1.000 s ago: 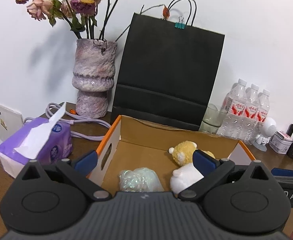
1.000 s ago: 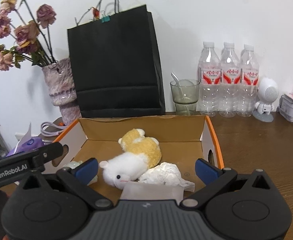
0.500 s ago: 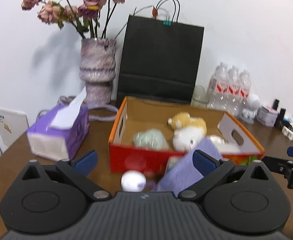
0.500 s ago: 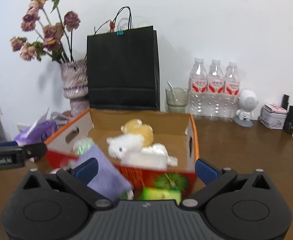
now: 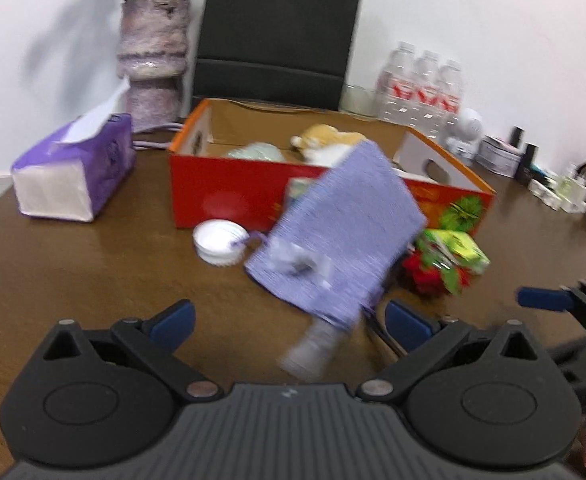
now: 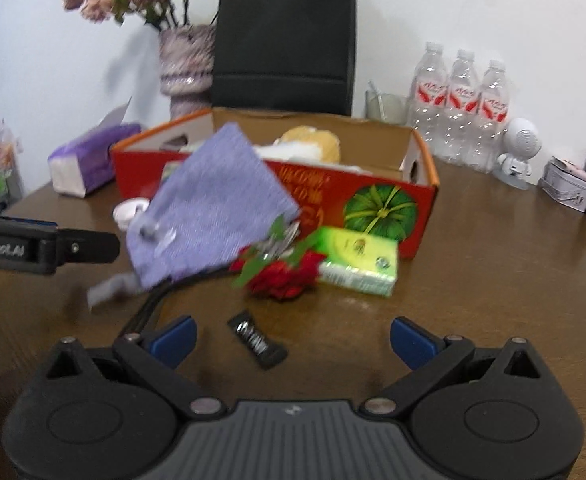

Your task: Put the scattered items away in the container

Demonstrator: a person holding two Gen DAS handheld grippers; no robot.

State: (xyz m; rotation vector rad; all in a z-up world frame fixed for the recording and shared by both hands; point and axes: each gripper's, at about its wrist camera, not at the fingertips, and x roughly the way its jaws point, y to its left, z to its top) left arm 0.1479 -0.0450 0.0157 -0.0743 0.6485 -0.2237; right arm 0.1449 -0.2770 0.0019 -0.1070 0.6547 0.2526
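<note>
Right wrist view is showing the right gripper [image 6: 291, 338] hovering spread and empty, the small black packet [image 6: 258, 339] lying just beyond its fingers, long axis slanting near-right to far-left, nearer this arm than the left gripper [image 5: 289, 318], the red box [image 6: 357, 196] sitting farther back.

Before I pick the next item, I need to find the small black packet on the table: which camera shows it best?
The right wrist view: the black packet lies unobstructed on the table, just ahead of the open right gripper. In the left wrist view I cannot make it out; the purple pouch fills that area.
</note>
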